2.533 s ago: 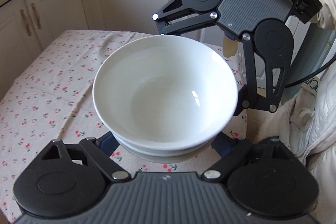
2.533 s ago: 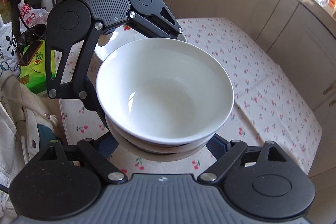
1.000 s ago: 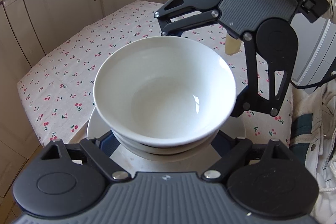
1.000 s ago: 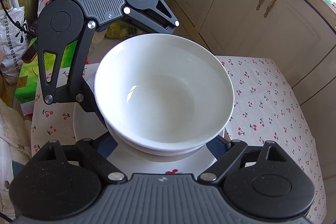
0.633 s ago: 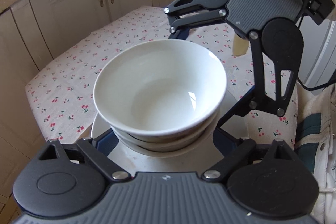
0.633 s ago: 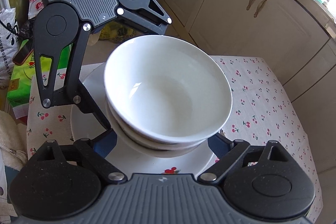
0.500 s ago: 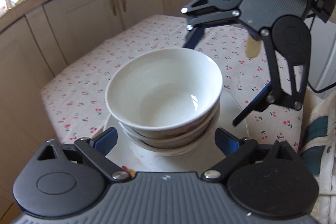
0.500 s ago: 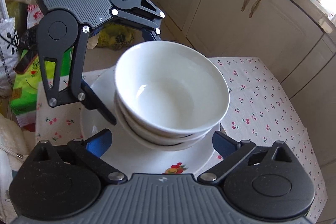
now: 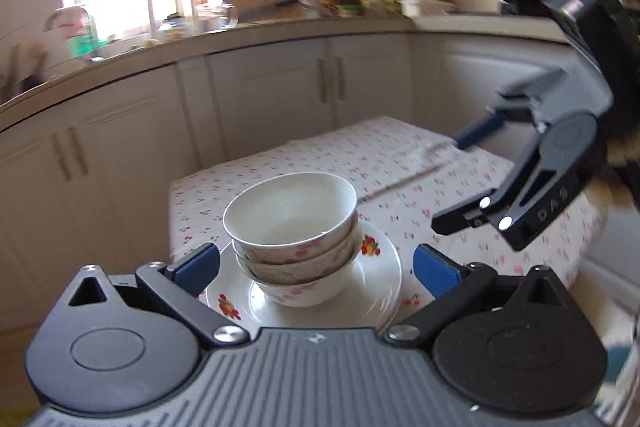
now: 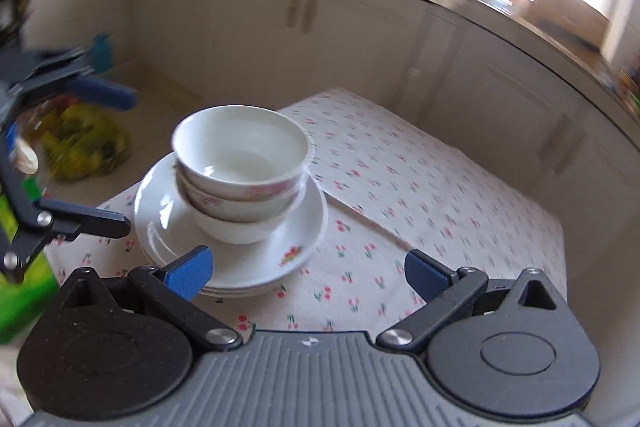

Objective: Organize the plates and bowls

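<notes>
With the stacked bowls [image 9: 294,239] resting on the plates [image 10: 236,251] near the table [image 10: 420,195] corner, draw your released left gripper [image 9: 316,265] and released right gripper [image 10: 306,269] straight back, clear of the rims.

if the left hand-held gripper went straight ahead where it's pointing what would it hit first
Probably the stack of white floral bowls on the white fruit-patterned plates, between the open left hand-held gripper fingers; depth is uncertain.
</notes>
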### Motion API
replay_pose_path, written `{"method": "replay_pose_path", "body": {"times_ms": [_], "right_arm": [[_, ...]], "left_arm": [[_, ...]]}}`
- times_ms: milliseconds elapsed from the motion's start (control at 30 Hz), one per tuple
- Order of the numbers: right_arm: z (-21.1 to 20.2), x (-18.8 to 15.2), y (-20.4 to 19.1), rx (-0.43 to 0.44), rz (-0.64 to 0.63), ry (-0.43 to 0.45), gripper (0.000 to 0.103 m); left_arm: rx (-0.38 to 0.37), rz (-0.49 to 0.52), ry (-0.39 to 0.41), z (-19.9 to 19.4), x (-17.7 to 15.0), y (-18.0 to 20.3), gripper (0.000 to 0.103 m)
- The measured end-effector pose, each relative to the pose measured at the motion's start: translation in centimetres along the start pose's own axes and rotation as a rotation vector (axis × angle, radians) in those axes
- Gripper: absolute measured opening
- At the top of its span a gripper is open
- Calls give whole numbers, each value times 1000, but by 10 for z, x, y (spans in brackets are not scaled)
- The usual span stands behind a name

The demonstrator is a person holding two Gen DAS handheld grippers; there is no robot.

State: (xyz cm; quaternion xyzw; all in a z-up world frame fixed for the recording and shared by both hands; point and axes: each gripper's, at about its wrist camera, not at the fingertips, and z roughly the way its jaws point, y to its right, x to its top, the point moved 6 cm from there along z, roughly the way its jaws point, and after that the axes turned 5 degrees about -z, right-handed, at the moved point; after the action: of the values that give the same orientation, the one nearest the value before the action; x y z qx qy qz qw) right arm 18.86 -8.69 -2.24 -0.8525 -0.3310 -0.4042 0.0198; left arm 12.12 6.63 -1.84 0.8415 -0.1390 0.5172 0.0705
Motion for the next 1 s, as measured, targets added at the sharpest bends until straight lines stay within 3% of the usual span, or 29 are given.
{"method": "replay_pose_path", "body": {"times_ms": [167, 267, 333, 567, 1000], "right_arm": [[-20, -39, 19, -104, 280, -29, 103], [-30, -57, 15, -142, 344, -29, 103], [-37, -65, 12, -159, 366, -30, 103], [-60, -70, 11, -216, 380, 7, 103], [-72, -64, 6, -237, 359, 49, 103]], "left_arm": [[146, -118, -29, -12, -8, 28, 102], [172, -193, -20, -21, -8, 39, 102], [173, -231, -14, -25, -9, 43, 102], [232, -222, -6, -35, -5, 53, 102], [252, -275, -2, -40, -3, 51, 102]]}}
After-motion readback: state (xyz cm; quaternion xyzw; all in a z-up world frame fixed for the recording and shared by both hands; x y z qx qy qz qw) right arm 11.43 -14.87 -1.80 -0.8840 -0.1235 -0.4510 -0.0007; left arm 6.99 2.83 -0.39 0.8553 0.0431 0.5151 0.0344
